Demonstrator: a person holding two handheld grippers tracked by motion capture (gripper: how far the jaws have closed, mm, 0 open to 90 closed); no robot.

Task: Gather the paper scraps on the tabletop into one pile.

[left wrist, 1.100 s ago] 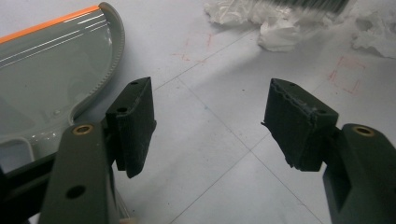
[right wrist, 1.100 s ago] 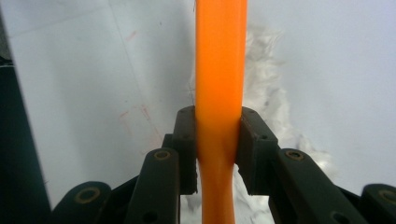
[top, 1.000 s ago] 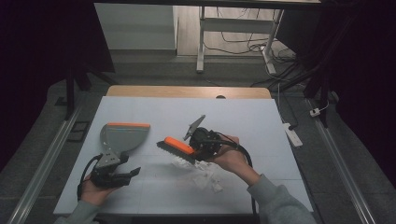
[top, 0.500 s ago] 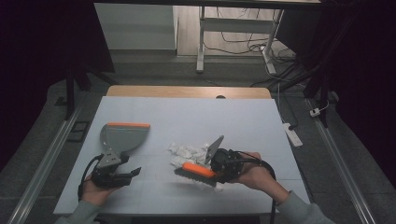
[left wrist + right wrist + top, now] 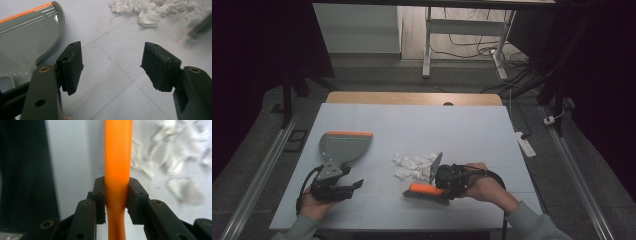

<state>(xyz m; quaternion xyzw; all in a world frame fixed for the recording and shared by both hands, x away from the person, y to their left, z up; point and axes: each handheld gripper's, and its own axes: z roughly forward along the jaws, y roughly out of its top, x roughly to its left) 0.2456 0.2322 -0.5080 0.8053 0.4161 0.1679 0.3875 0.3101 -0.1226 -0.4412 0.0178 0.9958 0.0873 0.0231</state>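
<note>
White table [image 5: 472, 125]: R claw [image 5: 435, 186] low, clamps brush [image 5: 424, 189]; L claw [image 5: 354, 184] open.

Orange-handled brush [image 5: 426, 190] flat beside white paper scraps [image 5: 414, 165]

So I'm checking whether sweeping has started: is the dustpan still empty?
Empty as far as shows: the dustpan has a bare grey inside in the left gripper view, and the paper scraps lie apart on the table.
</note>
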